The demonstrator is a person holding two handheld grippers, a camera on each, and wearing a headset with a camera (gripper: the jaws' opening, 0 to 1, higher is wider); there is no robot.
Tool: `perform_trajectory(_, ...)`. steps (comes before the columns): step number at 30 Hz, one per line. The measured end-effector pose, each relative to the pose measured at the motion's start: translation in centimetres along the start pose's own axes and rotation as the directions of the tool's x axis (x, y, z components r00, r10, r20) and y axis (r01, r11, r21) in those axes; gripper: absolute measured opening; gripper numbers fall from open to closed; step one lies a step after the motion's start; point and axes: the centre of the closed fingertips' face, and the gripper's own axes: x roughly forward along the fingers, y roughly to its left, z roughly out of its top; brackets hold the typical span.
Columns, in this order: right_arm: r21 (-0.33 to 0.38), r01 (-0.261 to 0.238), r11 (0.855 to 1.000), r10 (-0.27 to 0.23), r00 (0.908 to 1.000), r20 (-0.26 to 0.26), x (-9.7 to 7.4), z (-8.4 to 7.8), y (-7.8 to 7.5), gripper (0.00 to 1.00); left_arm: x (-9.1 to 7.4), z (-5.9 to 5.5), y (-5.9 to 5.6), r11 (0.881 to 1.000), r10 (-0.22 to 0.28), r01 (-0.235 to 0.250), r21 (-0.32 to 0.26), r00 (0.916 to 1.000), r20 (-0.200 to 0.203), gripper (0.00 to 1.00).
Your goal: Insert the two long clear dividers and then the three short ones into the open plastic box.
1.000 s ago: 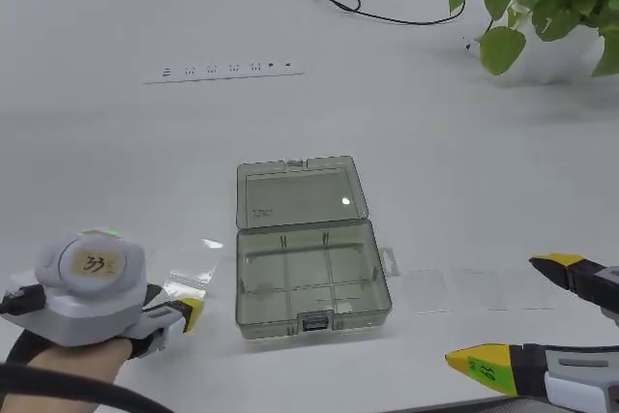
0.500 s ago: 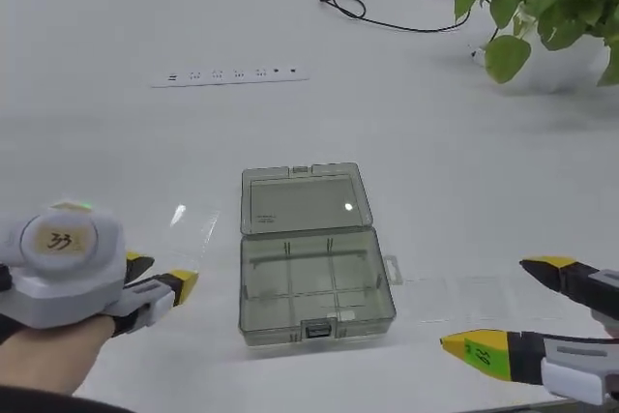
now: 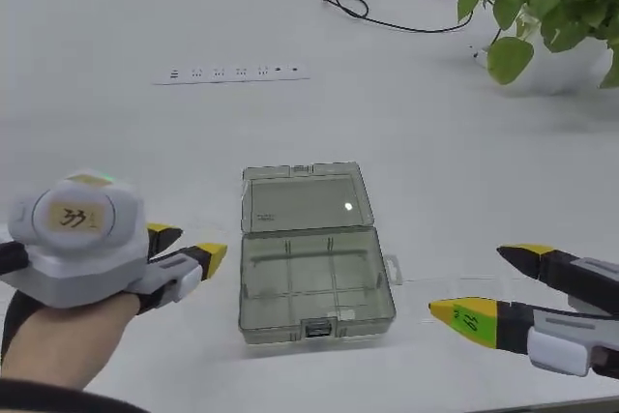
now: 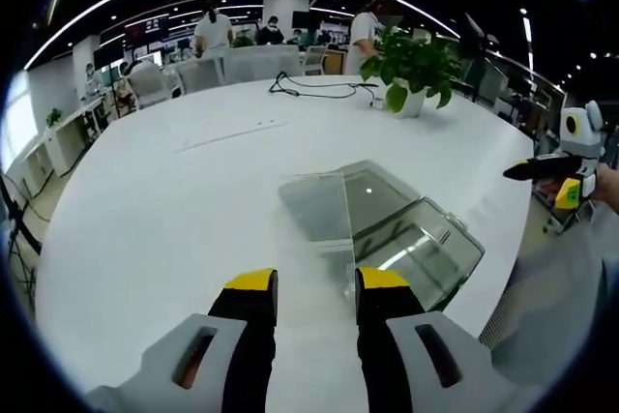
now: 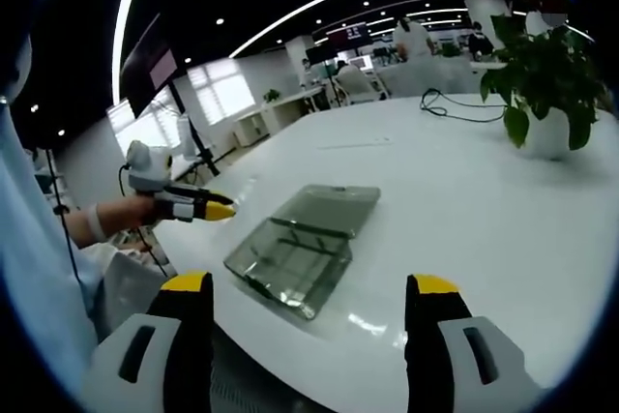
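Grips a clear divider (image 4: pixel 317 210) edge to edge in the left gripper (image 4: pixel 316 282), jaws narrowed to its width, pane facing forward, likely so it can go down into a slot. Hovers just left of the open plastic box (image 3: pixel 271 321), lid (image 3: pixel 305 198) laid flat behind on the white table (image 3: pixel 435 142). Holds the right gripper (image 3: pixel 481 283) wide, empty, to the box's right, probably ready to steady it.
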Motion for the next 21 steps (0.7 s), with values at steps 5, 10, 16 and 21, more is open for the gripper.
perform_trajectory(5, 0.028, -0.01, 1.0, 0.009, 0.9994, 0.034, 0.5, 0.9, 0.3, 0.79, 0.3, 0.7, -1.0, 1.0, -0.017, 0.017, 0.0, 0.9996, 0.022, 0.3)
perform_trajectory(10, 0.061, -0.034, 0.998, 0.03, 0.9973, 0.067, 1.1, 1.9, 0.5, 0.75, 0.7, 1.2, -2.5, 0.999, -0.051, 0.051, 0.006, 0.9983, 0.03, 0.3)
perform_trajectory(16, 0.073, -0.058, 0.996, 0.052, 0.995, 0.086, 2.2, 2.9, 1.3, 0.7, 0.7, 2.5, -4.6, 0.995, -0.095, 0.093, 0.027, 0.9938, 0.059, 0.3)
perform_trajectory(21, 0.125, -0.085, 0.988, 0.07, 0.9909, 0.115, 3.3, 3.7, 1.9, 0.67, 0.7, 3.3, -6.7, 0.99, -0.137, 0.133, 0.053, 0.9875, 0.079, 0.3)
